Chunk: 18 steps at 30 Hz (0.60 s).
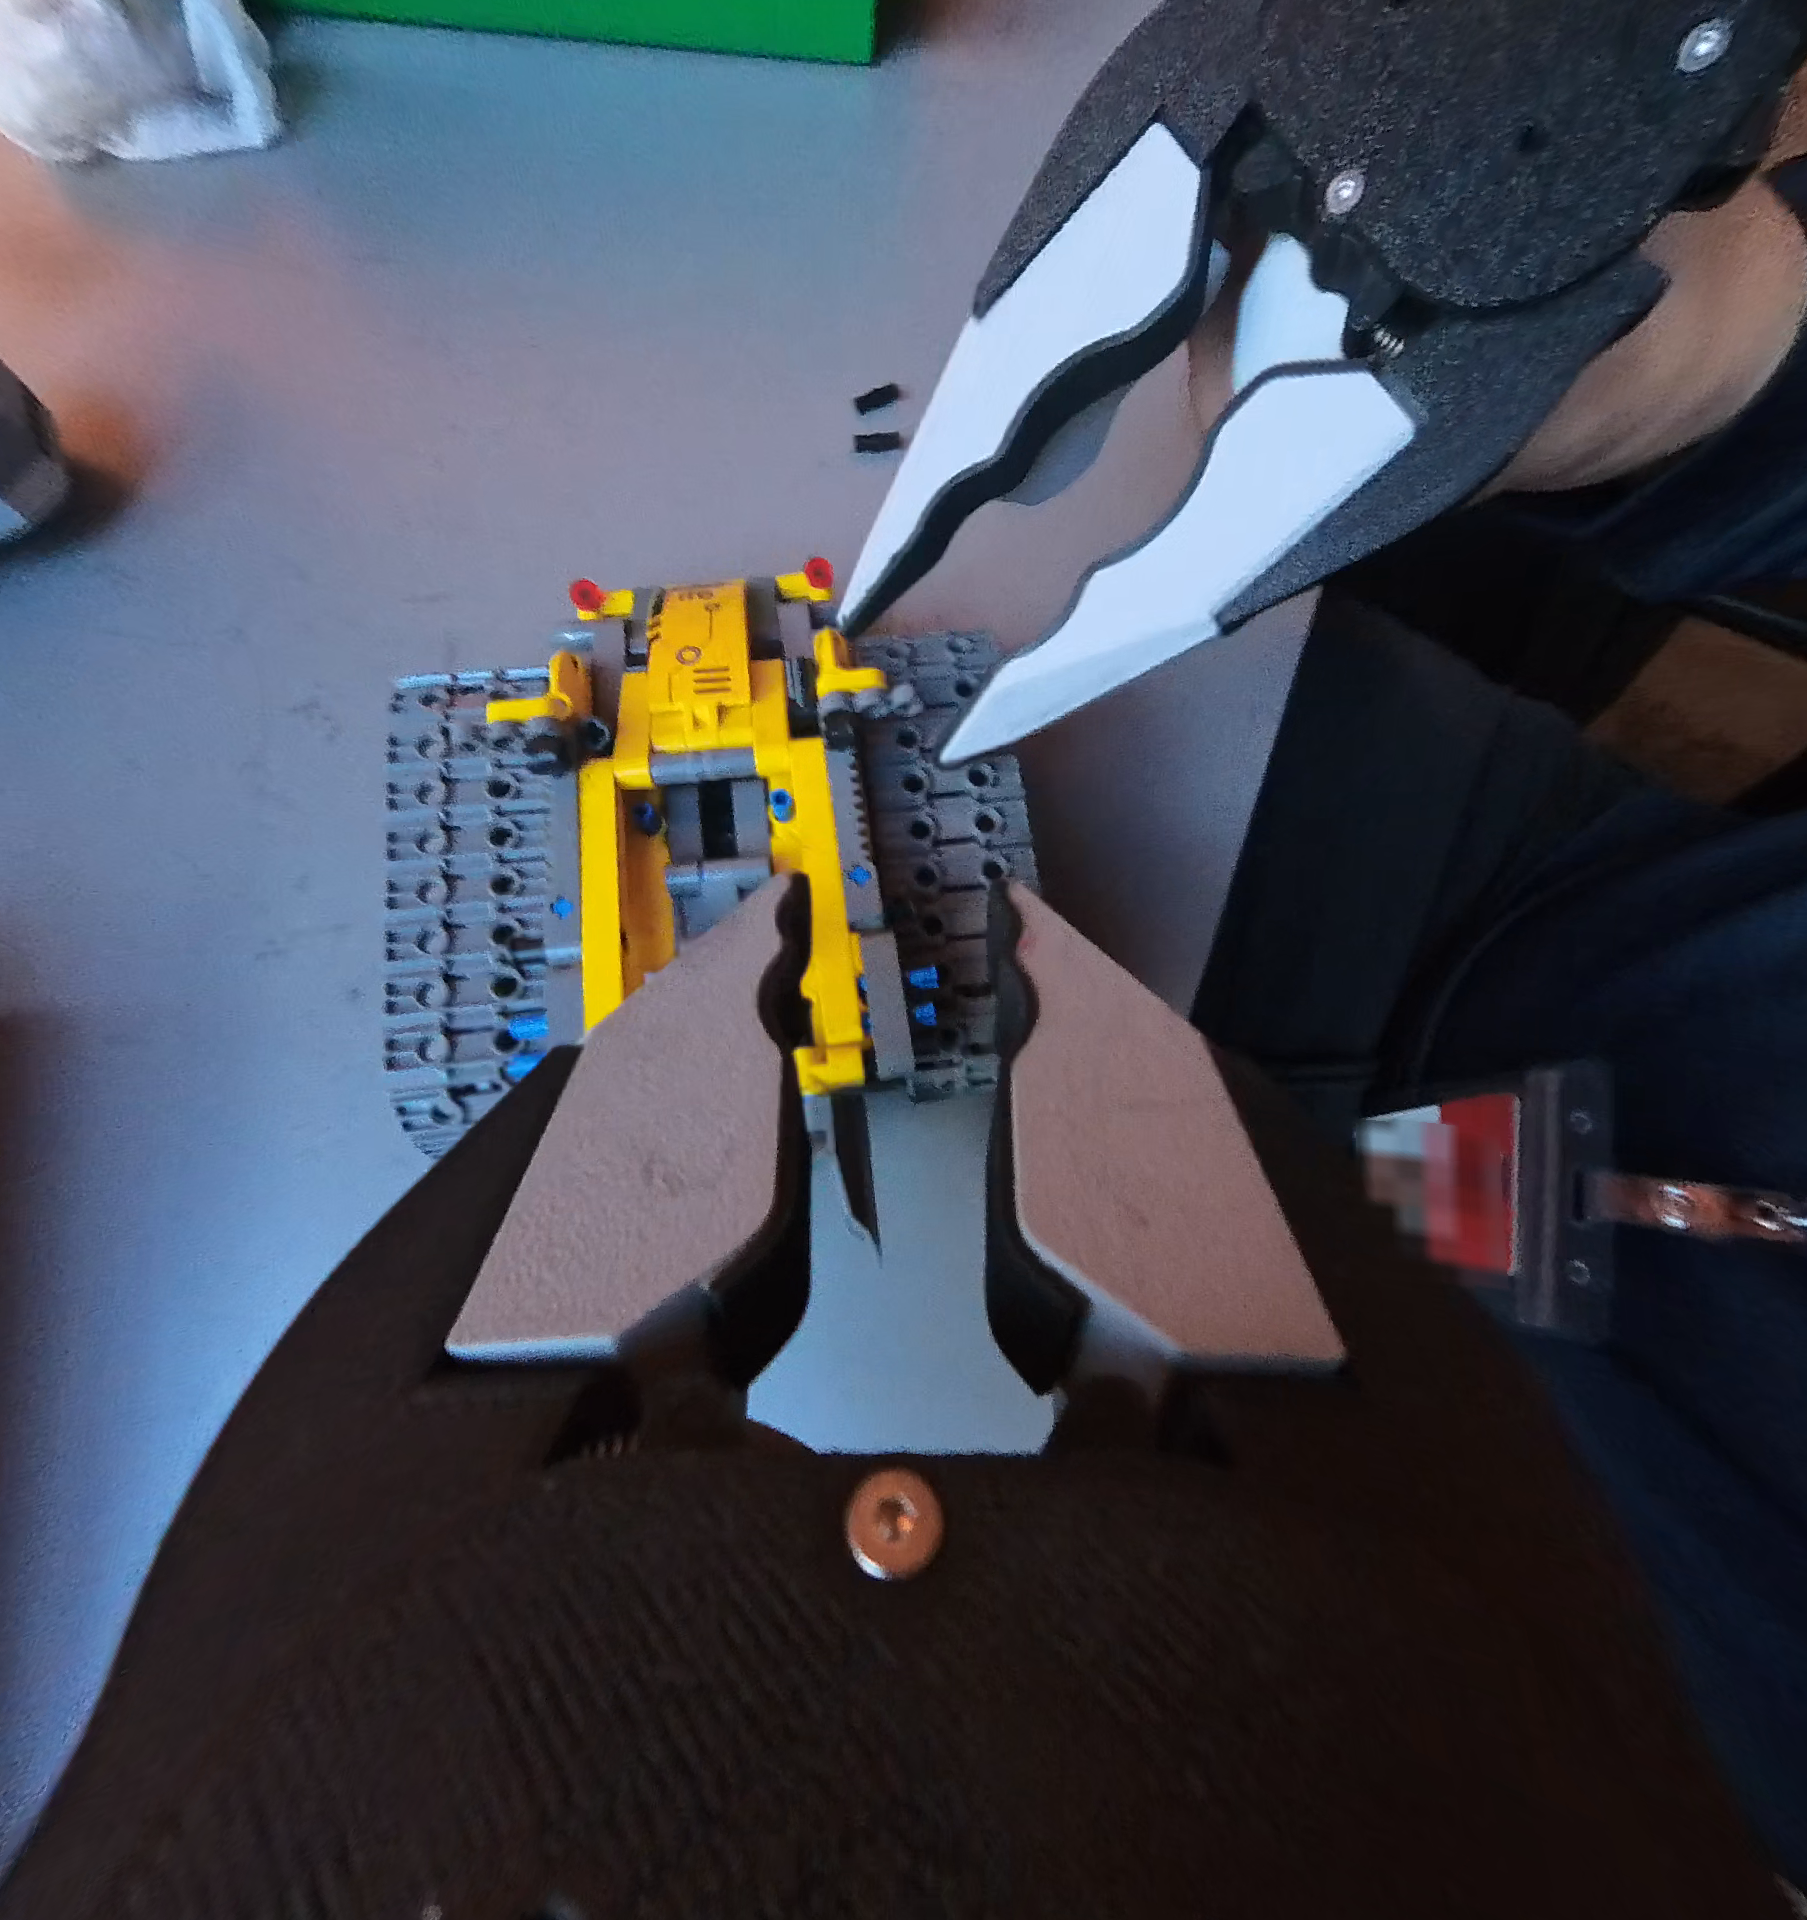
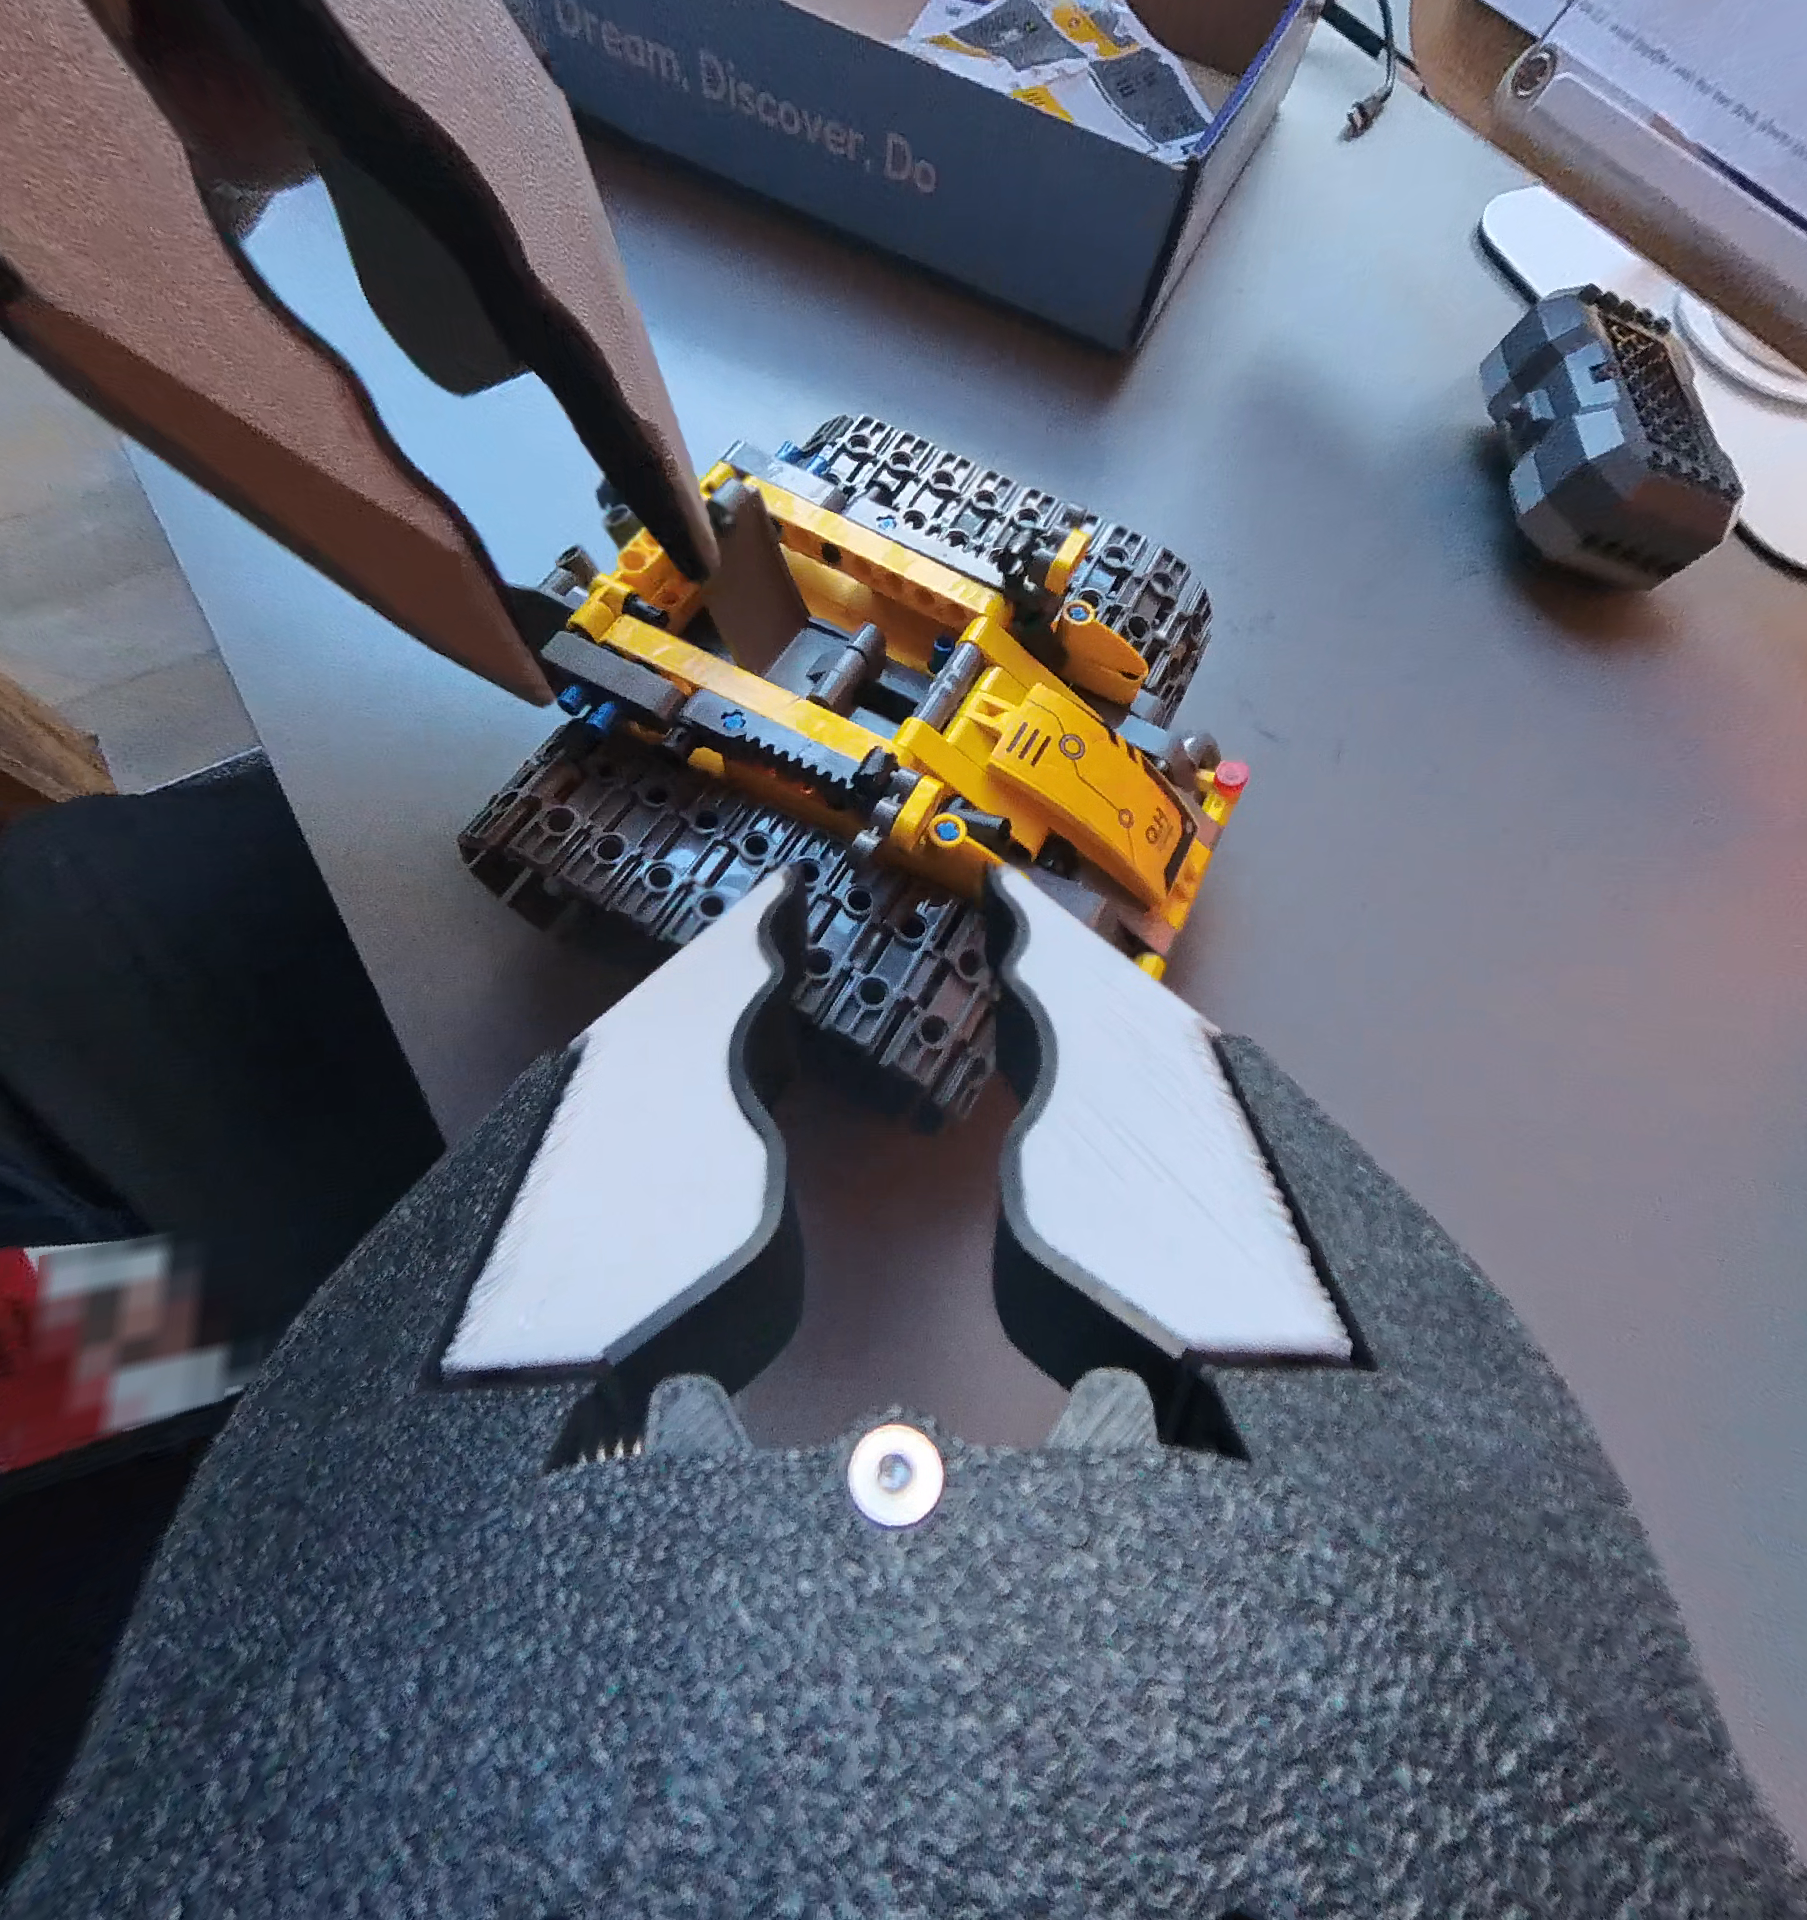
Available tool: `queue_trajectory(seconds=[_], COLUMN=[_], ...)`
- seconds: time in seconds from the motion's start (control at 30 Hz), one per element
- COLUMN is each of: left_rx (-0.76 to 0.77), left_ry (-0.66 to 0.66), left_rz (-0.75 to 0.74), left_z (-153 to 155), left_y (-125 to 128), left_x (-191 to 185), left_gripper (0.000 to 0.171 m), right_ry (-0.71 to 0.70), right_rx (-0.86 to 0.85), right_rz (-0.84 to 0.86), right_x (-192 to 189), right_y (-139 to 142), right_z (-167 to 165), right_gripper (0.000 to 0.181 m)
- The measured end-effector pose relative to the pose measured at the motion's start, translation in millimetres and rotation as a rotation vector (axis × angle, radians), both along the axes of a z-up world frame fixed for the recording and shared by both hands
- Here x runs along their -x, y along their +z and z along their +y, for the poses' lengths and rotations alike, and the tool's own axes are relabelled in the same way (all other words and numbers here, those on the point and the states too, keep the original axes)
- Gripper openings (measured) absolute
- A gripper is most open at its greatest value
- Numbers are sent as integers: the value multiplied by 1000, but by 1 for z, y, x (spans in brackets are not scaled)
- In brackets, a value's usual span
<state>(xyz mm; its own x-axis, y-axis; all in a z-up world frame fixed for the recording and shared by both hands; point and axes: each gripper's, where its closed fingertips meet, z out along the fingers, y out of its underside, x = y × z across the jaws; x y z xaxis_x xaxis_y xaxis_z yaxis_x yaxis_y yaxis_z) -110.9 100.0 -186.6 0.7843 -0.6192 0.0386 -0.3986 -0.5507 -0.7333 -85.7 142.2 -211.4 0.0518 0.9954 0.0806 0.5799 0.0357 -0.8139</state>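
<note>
A yellow and grey brick-built tracked vehicle (image 1: 701,707) stands on the grey table (image 1: 359,416); it also shows in the right wrist view (image 2: 1044,748). My left gripper (image 1: 899,888), with brown fingers, is open, its jaws astride the vehicle's rear yellow side beam (image 1: 826,966) and a thin grey plate (image 1: 852,1164). In the right wrist view the left gripper (image 2: 618,634) sits at the rear end beside that upright grey plate (image 2: 753,582). My right gripper (image 2: 891,878), with white fingers, is open and empty just over the near track (image 2: 878,966). In the left wrist view the right gripper (image 1: 894,691) has its tips by the vehicle's front right corner.
A blue cardboard box (image 2: 878,177) with leaflets stands behind the vehicle. A grey blocky part (image 2: 1605,447) lies by a white monitor foot (image 2: 1543,239). Two small black pieces (image 1: 876,418) lie ahead of the vehicle. A green box (image 1: 587,21) and a white cloth (image 1: 120,83) lie at the far edge. A person in dark clothing (image 1: 1501,831) sits close. About 6 cm separates my left fingertips from my right.
</note>
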Motion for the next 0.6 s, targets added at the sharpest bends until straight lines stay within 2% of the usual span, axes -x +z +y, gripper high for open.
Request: queue_trajectory(seconds=[0.13,0.23,0.37,0.43,0.6], left_rx=[4,83,117,141,79], left_ry=[9,4,2,6,-6], left_rz=[104,214,230,215,231], left_z=[14,19,25,27,30], left_y=[-10,-33,-37,-38,-36], left_x=[-2,1,1,2,1], left_gripper=[33,32,16,15,16], right_ry=[11,29,45,37,16], right_rx=[-8,2,-17,-40,-16], right_rz=[-10,-8,17,18,55], right_x=[8,11,13,13,13], right_y=[-1,-2,0,1,5], right_z=[6,5,3,6,9], right_gripper=[31,27,19,16,6])
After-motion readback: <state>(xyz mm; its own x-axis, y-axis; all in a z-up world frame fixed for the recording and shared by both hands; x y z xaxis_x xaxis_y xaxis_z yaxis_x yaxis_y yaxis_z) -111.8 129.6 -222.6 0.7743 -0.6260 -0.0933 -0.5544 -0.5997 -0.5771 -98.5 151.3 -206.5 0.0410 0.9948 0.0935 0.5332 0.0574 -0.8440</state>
